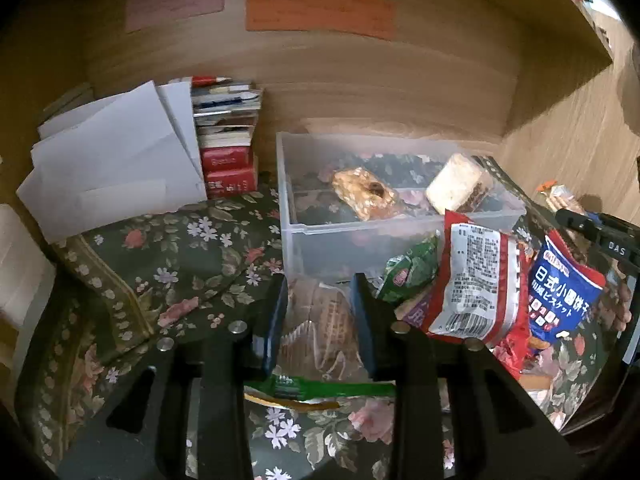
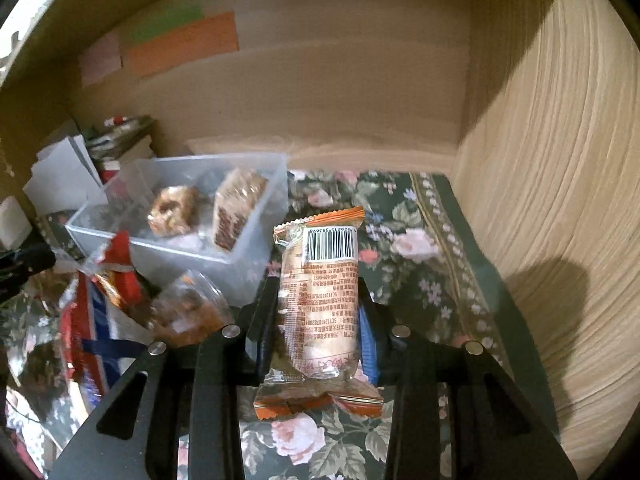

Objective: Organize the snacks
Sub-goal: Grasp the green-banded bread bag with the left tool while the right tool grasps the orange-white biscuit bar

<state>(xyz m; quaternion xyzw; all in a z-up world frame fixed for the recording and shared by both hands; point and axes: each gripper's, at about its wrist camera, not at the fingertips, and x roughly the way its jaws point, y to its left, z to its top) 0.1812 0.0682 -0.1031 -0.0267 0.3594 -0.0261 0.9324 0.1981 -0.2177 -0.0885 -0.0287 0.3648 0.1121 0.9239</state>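
My left gripper (image 1: 319,292) is shut on a clear-wrapped waffle snack with a green end (image 1: 320,332), held just above the floral cloth in front of the clear plastic bin (image 1: 304,236). The bin holds a nut-brittle piece (image 1: 362,192) and a wrapped cake slice (image 1: 456,184). My right gripper (image 2: 318,292) is shut on an orange-wrapped biscuit pack (image 2: 320,300), held to the right of the bin (image 2: 256,256). A loose pile lies beside the bin: a red-and-white packet (image 1: 476,284), a blue biscuit bag (image 1: 560,292) and a green packet (image 1: 412,268).
A stack of books (image 1: 228,140) and white papers (image 1: 116,156) stand at the back left. The wooden wall (image 2: 560,200) closes the right side. Floral cloth (image 2: 420,240) covers the surface. Coloured paper notes (image 1: 320,12) hang on the back panel.
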